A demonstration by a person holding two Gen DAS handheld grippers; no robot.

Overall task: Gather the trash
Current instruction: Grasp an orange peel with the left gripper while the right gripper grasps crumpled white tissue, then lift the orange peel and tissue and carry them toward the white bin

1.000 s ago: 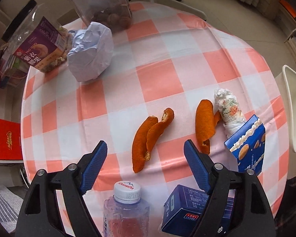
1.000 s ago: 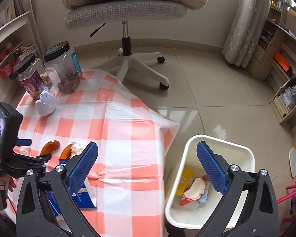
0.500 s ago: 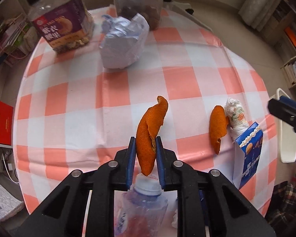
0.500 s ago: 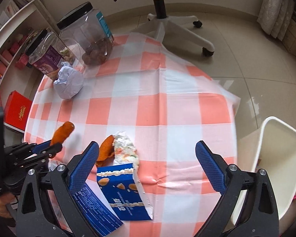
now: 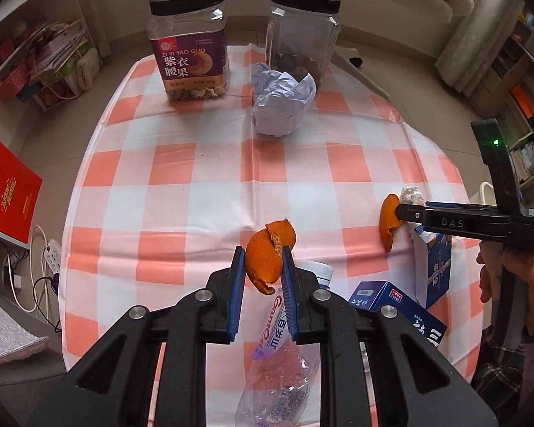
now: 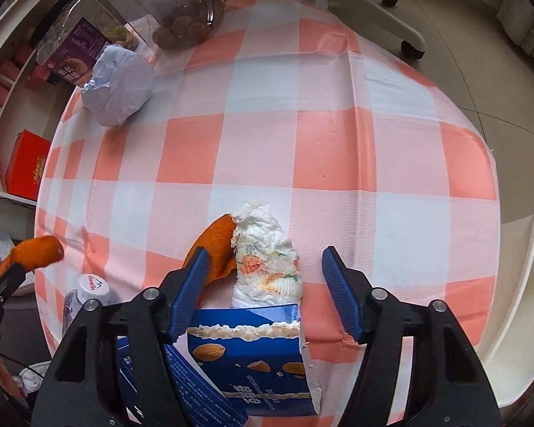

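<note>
My left gripper (image 5: 263, 253) is shut on a curled orange peel (image 5: 261, 261), held up above the checked tablecloth (image 5: 210, 178); the right wrist view shows that peel (image 6: 35, 258) at far left. My right gripper (image 6: 264, 254) points down over a crumpled printed tissue (image 6: 267, 259) and a second orange peel (image 6: 215, 245). Its jaws are closing with both between them; the left pad is at the peel's edge and the right pad stands clear of the tissue. A crumpled white paper ball (image 5: 283, 106) lies near the jars.
A blue almond box (image 6: 252, 363), a dark blue carton (image 5: 398, 306) and a lying plastic bottle (image 5: 281, 356) crowd the near edge. Two black-lidded jars (image 5: 190, 46) (image 5: 302, 35) stand at the back. A white bin (image 6: 516, 320) sits off the table's right side. A red box (image 5: 7, 192) is at left.
My left gripper shut on the orange peel and lifted it off the cloth. My right gripper swung from above the bin down over the tissue and second peel, and its jaws narrowed.
</note>
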